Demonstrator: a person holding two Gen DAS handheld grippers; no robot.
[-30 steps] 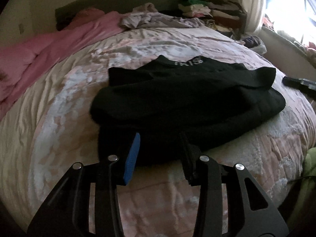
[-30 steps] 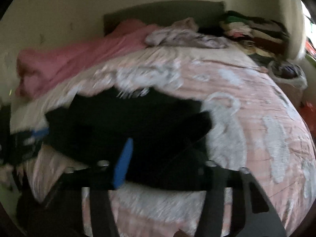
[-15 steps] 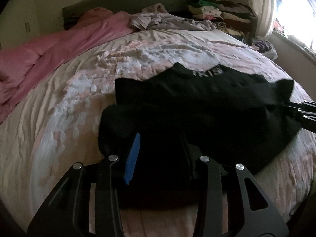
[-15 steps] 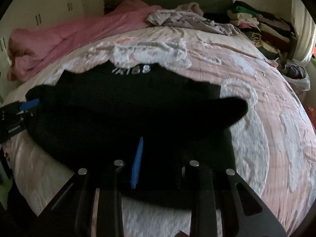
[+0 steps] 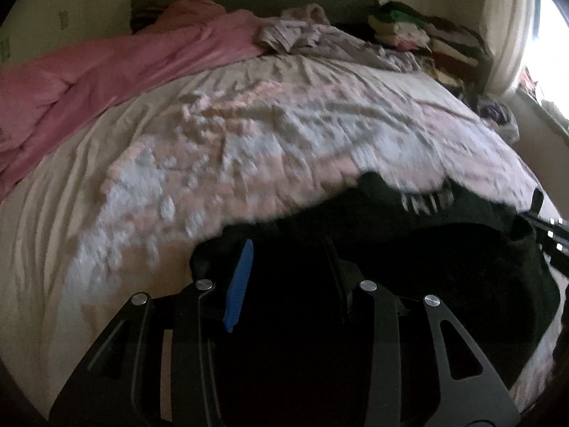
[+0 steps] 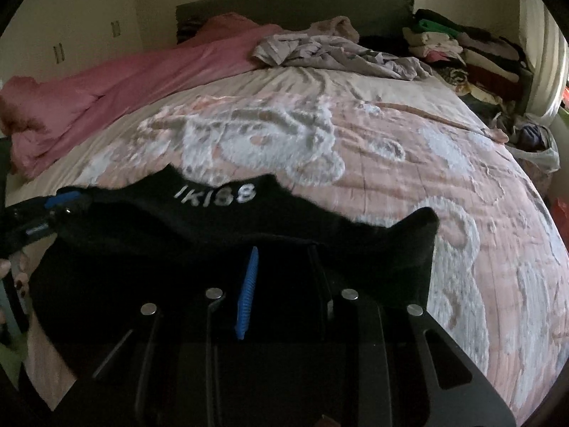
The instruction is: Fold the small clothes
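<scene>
1. While the black garment [image 6: 220,235] lies on the bed [image 6: 391,149] near its front edge, both tongs sit at its near hem.
2. Left tongs [image 5: 288,277]: narrowly apart, dark cloth between them; a grip cannot be confirmed.
3. Right tongs [image 6: 284,284]: just closed further, cloth between them, apparently pinched; too dark to confirm.
4. Judgement: confirm both holds before lifting, keep the hem taut and level, carry it evenly toward the lettered collar [image 6: 217,194].
</scene>
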